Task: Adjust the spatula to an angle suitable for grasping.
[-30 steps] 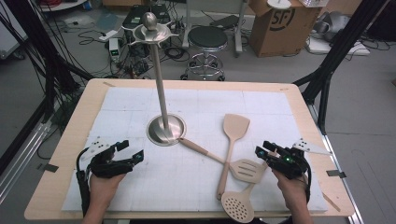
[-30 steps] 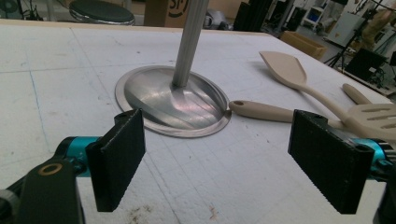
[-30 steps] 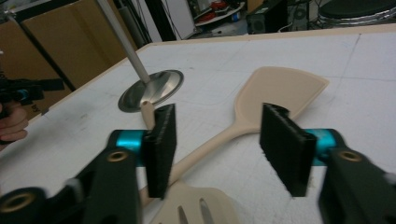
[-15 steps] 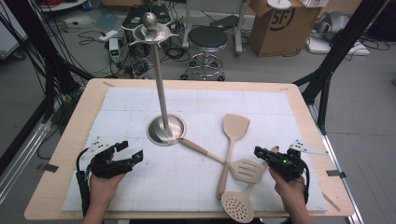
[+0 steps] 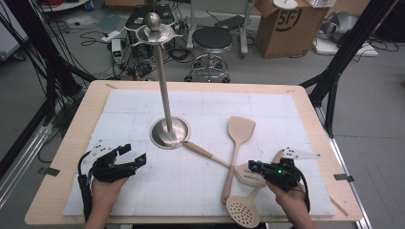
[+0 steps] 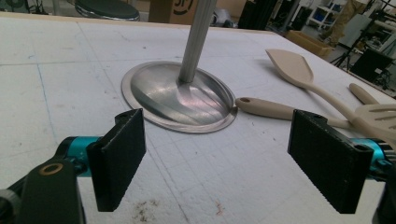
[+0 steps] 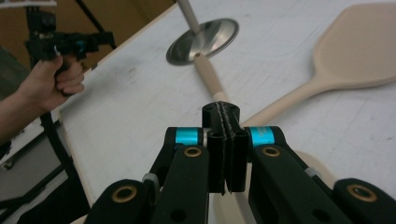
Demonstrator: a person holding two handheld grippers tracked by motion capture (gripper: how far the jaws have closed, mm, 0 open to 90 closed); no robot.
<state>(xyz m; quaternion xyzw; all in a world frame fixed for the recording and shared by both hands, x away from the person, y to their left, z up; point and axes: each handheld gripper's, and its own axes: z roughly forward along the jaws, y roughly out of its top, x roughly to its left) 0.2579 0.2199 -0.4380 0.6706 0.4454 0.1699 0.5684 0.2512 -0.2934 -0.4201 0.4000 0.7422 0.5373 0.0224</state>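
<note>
The slotted spatula (image 5: 207, 153) lies flat on the white mat (image 5: 143, 109). Its head sits directly under the right gripper (image 5: 253, 167), and its handle runs away from the jaw tips to touch the base of the stand (image 5: 169, 132). In the right gripper view those jaws (image 7: 221, 112) are pressed flat together with nothing between them, just above the spatula.

Shut like this, they cannot take it. Pushing down would only nudge the head, and the handle could scrape along the stand's base.

The solid spatula (image 5: 241, 129) crosses the slotted one just ahead of the tips. A grip taken there might catch both handles, or lever one off the other. The round skimmer (image 5: 242, 210) lies close behind the jaws, toward the person, so a careless lift could drag it along.

The stand is tall and thin. A handle swung against its pole might rock it.

The left gripper (image 5: 134, 155) rests well to the far side of the stand's base. Its jaws are wide and empty (image 6: 219, 149), too far away to steady anything.
</note>
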